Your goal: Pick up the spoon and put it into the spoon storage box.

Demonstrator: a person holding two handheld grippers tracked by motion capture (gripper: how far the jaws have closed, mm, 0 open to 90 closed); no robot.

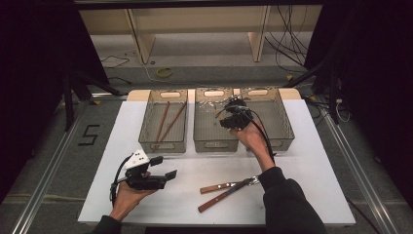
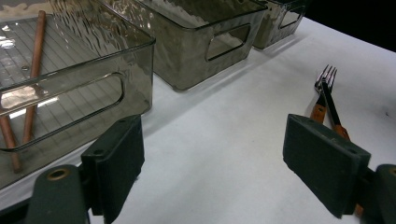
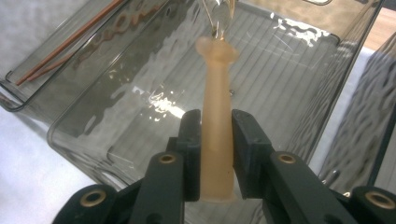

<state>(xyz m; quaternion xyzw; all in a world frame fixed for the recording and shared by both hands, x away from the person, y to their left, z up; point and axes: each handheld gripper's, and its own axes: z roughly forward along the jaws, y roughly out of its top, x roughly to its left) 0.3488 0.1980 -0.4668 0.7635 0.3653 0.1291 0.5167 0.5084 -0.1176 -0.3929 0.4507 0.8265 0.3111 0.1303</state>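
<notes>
My right gripper [image 3: 216, 128] is shut on the pale orange, translucent handle of a utensil [image 3: 217, 107]. Its shiny metal head points down into the middle clear bin [image 3: 299, 60], and the head's shape is cut off at the frame's top. In the high view the right gripper [image 1: 230, 108] hovers over the middle bin [image 1: 214, 144]. The left gripper [image 1: 164, 167] is open above the white table near its front left, with nothing between its jaws. The left gripper [image 2: 214, 144] faces the bins and two wooden-handled forks [image 2: 327, 93].
Three clear bins stand in a row at the back: the left bin [image 1: 144, 122] holds two brown chopsticks [image 1: 165, 121], and the right bin [image 1: 285, 122] sits beside the right hand. Two wooden-handled forks [image 1: 221, 192] lie near the front edge. A white sheet [image 1: 302, 165] covers the table.
</notes>
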